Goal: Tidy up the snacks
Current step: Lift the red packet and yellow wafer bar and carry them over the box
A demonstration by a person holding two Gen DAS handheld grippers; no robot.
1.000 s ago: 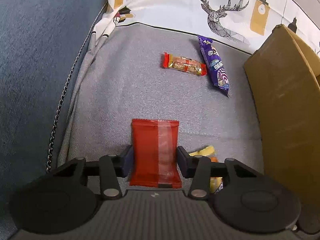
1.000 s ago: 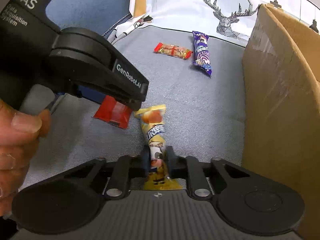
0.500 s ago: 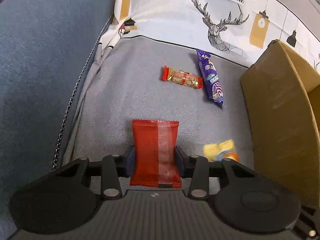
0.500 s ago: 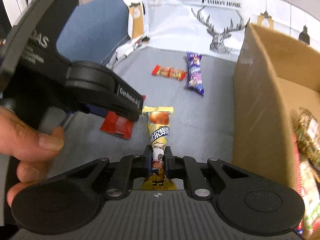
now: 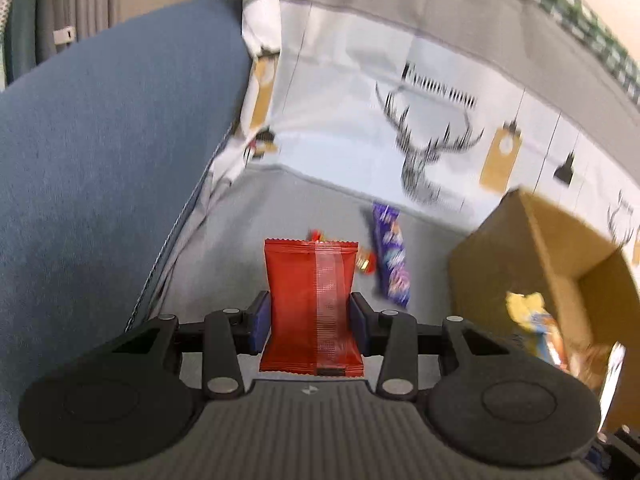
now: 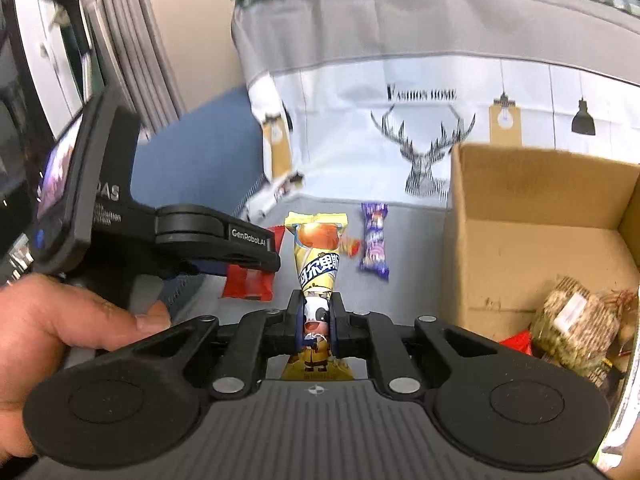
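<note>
My right fingers [image 6: 316,326] are clamped narrow on the yellow packet [image 6: 318,260], gripping it low down so its long axis runs straight out ahead of them, sealed end forward. My left fingers [image 5: 308,322] hold the red packet [image 5: 311,304] across its width, and it too stands out lengthwise ahead of them. Both packets are clear of the grey sofa seat [image 5: 248,248].

What matters now is the box [image 6: 532,216]: it sits at the right edge of the seat, open top up, with a few snacks [image 6: 576,324] already lying in its near corner. From my right fingers the opening lies just to the right and a little ahead, so that hand is the nearer one, I judge. From my left fingers the box [image 5: 532,256] lies further off to the right, with my right hand between.

The purple packet [image 6: 374,240] and a small red-ended one [image 5: 366,262] lie on the seat near the back edge, beside the box's left wall.
</note>
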